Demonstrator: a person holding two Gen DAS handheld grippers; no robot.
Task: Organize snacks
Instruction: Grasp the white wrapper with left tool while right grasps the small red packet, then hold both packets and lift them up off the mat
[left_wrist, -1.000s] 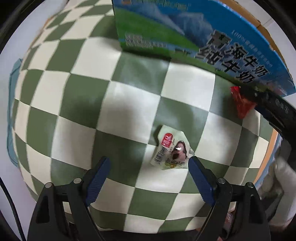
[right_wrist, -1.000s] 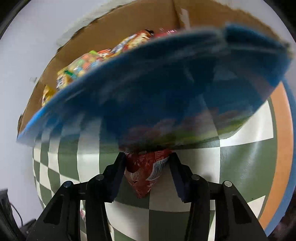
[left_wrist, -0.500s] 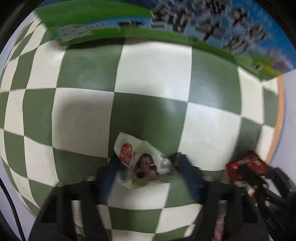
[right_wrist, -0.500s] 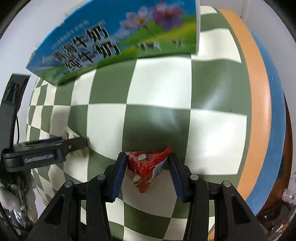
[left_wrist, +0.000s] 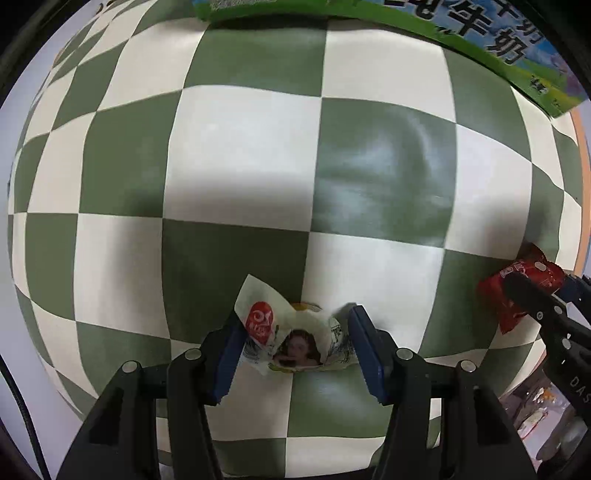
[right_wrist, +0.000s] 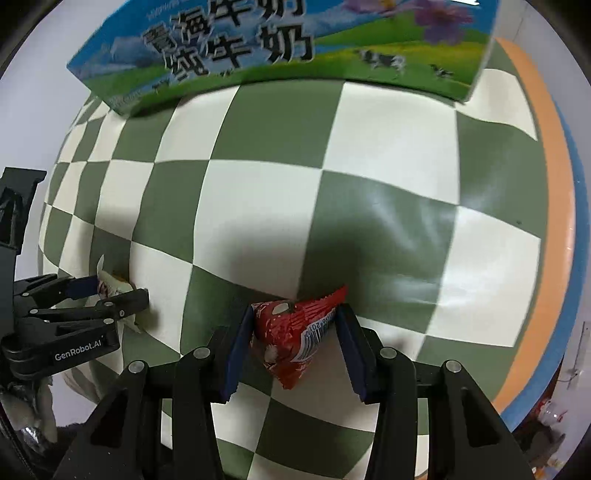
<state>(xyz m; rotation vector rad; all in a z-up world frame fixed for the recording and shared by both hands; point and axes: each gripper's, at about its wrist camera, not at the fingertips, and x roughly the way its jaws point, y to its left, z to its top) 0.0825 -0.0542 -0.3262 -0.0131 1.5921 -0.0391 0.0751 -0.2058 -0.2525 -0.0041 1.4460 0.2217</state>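
Pinching a white snack packet (left_wrist: 295, 341) at the bottom centre of its view, the left claw (left_wrist: 293, 345) has just been closing, and the blue pads now press the wrapper on both sides; the right claw (right_wrist: 293, 341) sits narrow around a red snack packet (right_wrist: 295, 332), low in the middle of its frame; both packets are down at the checkered tabletop (left_wrist: 240, 166); a blue-and-green milk carton box (right_wrist: 258, 44) runs along the top edge.
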